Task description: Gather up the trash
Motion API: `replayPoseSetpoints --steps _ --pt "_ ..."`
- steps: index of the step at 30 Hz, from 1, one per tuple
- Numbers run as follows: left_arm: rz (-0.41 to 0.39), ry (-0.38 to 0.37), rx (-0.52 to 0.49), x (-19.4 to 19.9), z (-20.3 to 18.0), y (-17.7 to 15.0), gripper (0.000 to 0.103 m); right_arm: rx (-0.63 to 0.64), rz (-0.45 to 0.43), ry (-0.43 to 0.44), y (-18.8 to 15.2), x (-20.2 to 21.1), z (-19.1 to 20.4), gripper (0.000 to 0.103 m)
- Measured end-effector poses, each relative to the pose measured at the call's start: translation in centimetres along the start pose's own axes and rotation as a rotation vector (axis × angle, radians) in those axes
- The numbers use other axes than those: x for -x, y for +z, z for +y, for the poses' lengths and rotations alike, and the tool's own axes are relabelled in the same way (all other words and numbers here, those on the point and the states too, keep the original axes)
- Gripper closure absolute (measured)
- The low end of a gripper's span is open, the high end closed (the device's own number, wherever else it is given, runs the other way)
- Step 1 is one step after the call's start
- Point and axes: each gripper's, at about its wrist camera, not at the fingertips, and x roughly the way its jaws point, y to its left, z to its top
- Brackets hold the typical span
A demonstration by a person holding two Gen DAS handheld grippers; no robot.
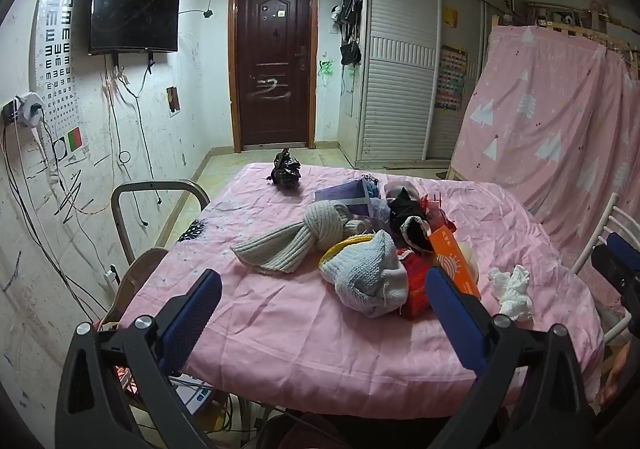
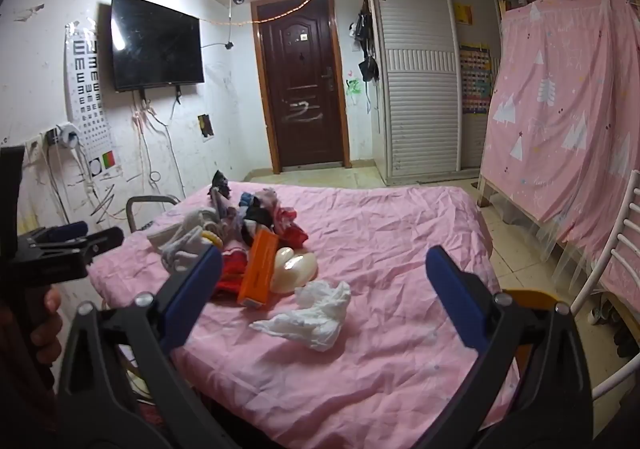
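A: R gripper (image 2: 324, 281)?
B: Jaws wide, nothing in them. Crumpled white tissue (image 2: 310, 315) lies just ahead between the fingers, on the pink sheet (image 2: 400, 233), not touched
A: L gripper (image 1: 324, 301)?
B: Also wide, empty. Grey-white knit hat (image 1: 368, 277) straight ahead of it, tissue off to its right by the orange box (image 1: 454, 259)
A: Further out?
B: Beige scarf (image 1: 292, 245), clothes pile, then a black crumpled bag (image 1: 286, 171) at the far edge, well apart from both

Red item (image 1: 416, 285) mostly buried under knit hat (image 1: 368, 273) & orange box (image 1: 456, 261); type unclear. Right gripper (image 1: 616, 269) cut off by frame edge. Black lump (image 1: 286, 169) too small to ID.
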Motion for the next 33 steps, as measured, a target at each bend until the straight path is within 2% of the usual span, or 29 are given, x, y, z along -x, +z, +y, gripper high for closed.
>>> replayPoseSetpoints --steps 33 --pt "0.002 0.005 0.006 -0.05 0.28 -0.09 0.011 0.008 0.000 -0.007 -0.17 0.02 0.04 0.006"
